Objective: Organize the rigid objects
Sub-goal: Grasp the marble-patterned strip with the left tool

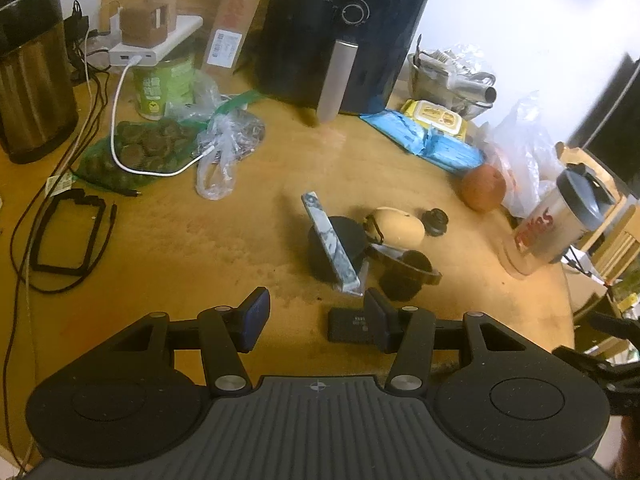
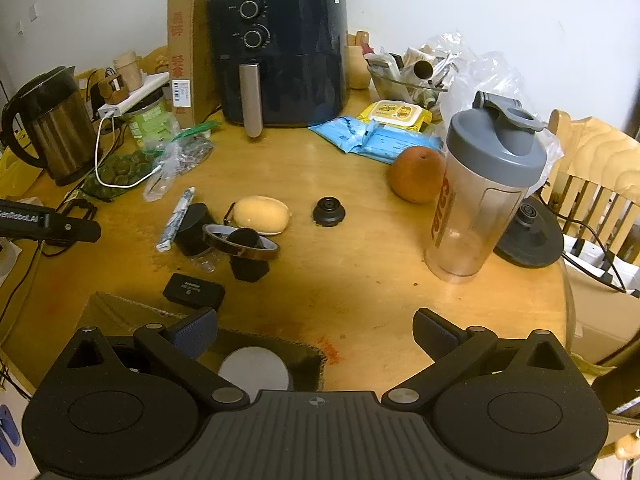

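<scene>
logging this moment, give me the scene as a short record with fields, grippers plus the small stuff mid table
left gripper: open, empty, above table
right gripper: open, empty, over cardboard box
table: round, wooden
black flat case: lying flat beside the box
yellow oval object: mid table
black round cap: apart, right of it
shaker bottle: upright, lid on

Matt wood table (image 2: 360, 280), clear plastic shaker (image 2: 476, 216).
</scene>
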### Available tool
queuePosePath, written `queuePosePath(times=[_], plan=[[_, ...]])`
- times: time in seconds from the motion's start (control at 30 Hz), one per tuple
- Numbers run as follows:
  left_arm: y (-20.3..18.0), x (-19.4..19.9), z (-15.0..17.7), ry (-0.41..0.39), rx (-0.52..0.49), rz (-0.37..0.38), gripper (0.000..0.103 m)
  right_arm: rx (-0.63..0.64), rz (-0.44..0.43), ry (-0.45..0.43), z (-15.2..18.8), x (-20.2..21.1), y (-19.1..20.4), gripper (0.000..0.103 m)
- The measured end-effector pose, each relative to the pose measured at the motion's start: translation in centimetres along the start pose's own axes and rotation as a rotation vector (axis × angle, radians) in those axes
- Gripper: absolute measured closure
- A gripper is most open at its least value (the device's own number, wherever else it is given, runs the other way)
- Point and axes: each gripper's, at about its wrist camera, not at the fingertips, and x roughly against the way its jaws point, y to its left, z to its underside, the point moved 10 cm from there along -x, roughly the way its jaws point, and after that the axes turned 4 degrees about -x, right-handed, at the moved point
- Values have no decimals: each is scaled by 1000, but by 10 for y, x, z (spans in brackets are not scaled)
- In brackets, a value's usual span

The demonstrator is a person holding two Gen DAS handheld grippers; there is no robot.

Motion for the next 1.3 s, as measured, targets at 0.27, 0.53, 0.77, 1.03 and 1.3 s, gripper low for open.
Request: queuePosePath(times=[0.27, 0.53, 0.77, 1.03, 1.3], plan=[[0, -29, -15, 18, 21, 3, 52, -7, 4, 13, -4, -7, -10, 0], [0, -61, -29, 30, 56, 18, 52, -29, 19, 27, -4, -13, -24, 0], [4, -91, -32, 70, 81, 35, 53, -62, 44, 29, -5, -14, -40, 0], [9, -114, -35, 98, 140, 72, 55, -94, 74, 38, -2, -15, -54, 0], [11, -115, -39, 99, 186, 108, 80, -121, 90, 41, -1, -16, -64, 0]])
